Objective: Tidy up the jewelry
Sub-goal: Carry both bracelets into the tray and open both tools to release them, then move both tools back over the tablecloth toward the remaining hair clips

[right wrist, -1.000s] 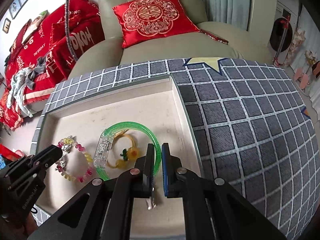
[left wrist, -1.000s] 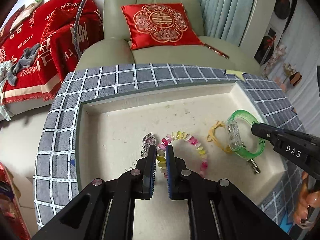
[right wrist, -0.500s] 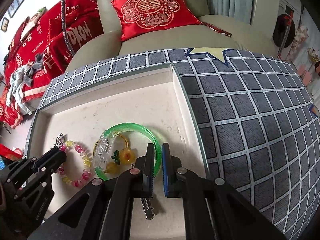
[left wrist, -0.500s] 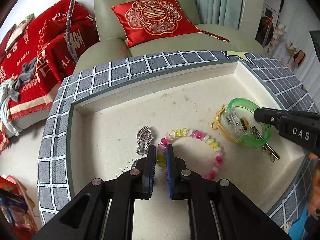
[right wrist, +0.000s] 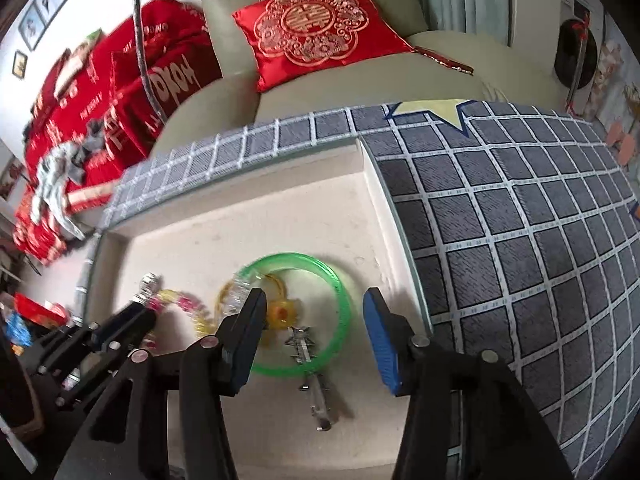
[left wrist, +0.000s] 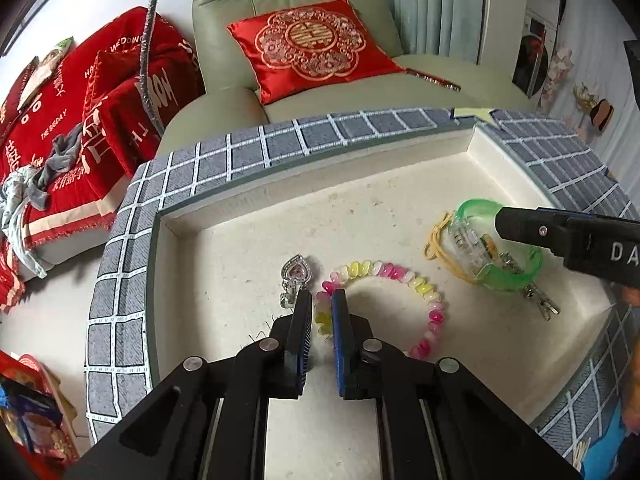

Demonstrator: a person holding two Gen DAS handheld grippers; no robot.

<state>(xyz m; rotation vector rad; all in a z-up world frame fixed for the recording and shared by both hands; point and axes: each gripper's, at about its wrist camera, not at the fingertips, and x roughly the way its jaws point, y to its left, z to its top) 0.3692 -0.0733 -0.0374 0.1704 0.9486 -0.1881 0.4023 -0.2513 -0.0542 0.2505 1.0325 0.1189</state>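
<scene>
"What were the tongs doing when the shutter fell?"

"The left gripper [left wrist: 322, 296] stood pinched on the near side of the pink-and-yellow bead bracelet [left wrist: 416, 284], its blue pads nearly together with the beads between them. The right gripper [right wrist: 314, 308] had just been opening; its jaws stood apart over the green bangle [right wrist: 340, 292], pressing on nothing."

"And the jewelry itself?"

"All of it lay in the cream tray [left wrist: 248, 208], set into a grey checked cover [right wrist: 520, 240]. The bead bracelet lay flat near the tray's middle. Just beside its left end sat a silver heart pendant [left wrist: 298, 270], touching the outer side of the left gripper's finger. The green bangle rested toward the tray's right wall, with a clear clasp block on its rim. A yellow flower hair tie [right wrist: 282, 312] sat partly inside the bangle, and a silver hair clip [right wrist: 310, 360] lay across its near rim."

"Beyond the tray?"

"A pale green armchair [left wrist: 224, 8] with a red embroidered cushion [left wrist: 312, 46], and red bedding [left wrist: 60, 112] heaped at the left."
</scene>
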